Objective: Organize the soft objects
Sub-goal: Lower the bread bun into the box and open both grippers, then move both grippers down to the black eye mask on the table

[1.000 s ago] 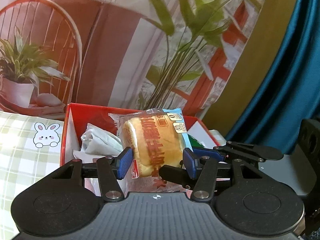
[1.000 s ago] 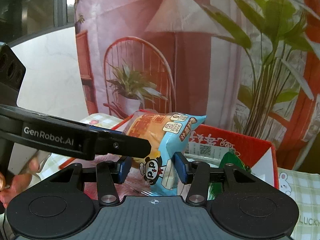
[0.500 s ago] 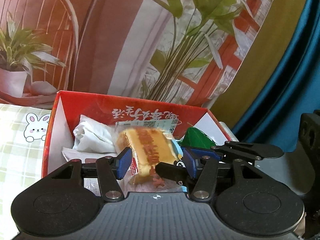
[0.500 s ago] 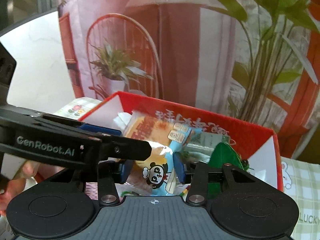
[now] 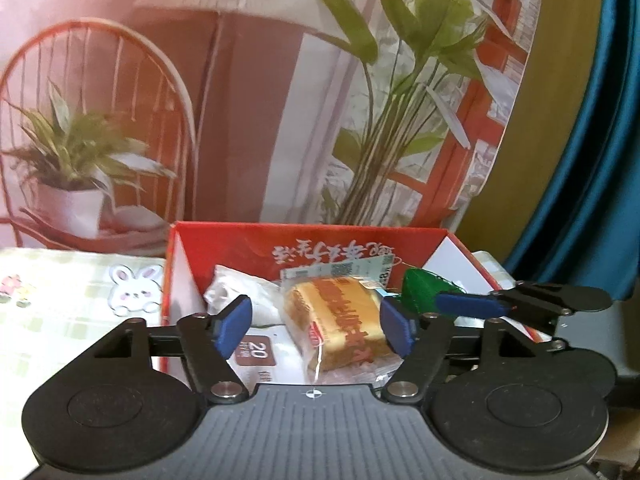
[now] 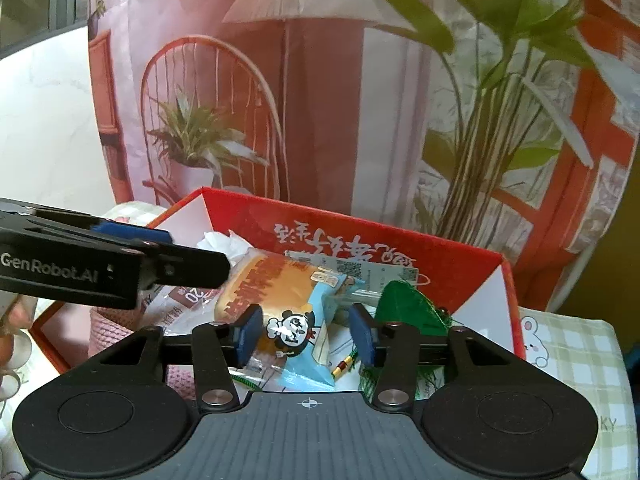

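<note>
**Checked cloth, red box on top**

We see a table under a green-and-white checked cloth [image 5: 60, 320] printed with rabbits. On it stands an open red box [image 5: 224, 240] with white inner walls, close to the table's far edge, against the printed backdrop. In the right wrist view we find the cloth [image 6: 568, 344] bare beside the box's [image 6: 508, 300] right wall.

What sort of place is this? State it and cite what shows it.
Probably a staged home tabletop: a printed backdrop of chair and plants, a checked bunny tablecloth, and a red box holding a packaged bread.
</note>
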Demonstrator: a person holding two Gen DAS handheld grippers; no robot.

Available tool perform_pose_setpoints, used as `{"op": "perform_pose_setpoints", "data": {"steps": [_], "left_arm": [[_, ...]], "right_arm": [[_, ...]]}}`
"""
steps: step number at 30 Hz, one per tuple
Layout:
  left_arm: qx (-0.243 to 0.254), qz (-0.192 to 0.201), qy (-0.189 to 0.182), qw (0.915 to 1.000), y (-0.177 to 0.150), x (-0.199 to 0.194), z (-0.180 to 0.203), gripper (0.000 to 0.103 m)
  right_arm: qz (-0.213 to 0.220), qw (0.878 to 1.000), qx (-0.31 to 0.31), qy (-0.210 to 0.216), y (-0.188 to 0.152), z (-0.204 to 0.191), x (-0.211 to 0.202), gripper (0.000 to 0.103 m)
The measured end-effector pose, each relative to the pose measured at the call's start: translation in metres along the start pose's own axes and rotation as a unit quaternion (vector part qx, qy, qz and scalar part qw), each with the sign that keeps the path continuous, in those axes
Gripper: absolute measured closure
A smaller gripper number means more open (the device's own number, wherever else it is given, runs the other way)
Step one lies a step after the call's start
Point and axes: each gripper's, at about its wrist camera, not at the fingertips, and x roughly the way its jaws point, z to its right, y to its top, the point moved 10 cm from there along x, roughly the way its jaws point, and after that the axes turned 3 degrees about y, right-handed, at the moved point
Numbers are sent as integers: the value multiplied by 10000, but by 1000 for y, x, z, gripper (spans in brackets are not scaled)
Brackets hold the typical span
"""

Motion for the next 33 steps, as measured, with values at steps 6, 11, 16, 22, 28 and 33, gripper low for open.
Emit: {"op": "perform_pose_setpoints", "data": {"steps": [6, 11, 16, 22, 28, 33], "left_arm": [[138, 355, 435, 9983, 2, -30, -3, 10], [297, 576, 540, 9964, -1, -58, 4, 0], [366, 634, 678, 9950, -9, -84, 7, 0], [256, 756, 851, 9932, -19, -117, 5, 0], [135, 828, 916, 9923, -33, -147, 5, 0], [72, 819, 975, 9918, -54, -167, 1, 0]], "right_arm": [[248, 9995, -28, -191, -2, 0, -21, 24], [443, 9986, 7, -297, -5, -1, -41, 3], [639, 9973, 175, -324, -8, -3, -63, 1], [876, 9945, 313, -487, -9, -6, -94, 0], [1084, 9919, 437, -503, -16, -11, -128, 0], [1152, 9900, 641, -502, -31, -11, -149, 0]]}}
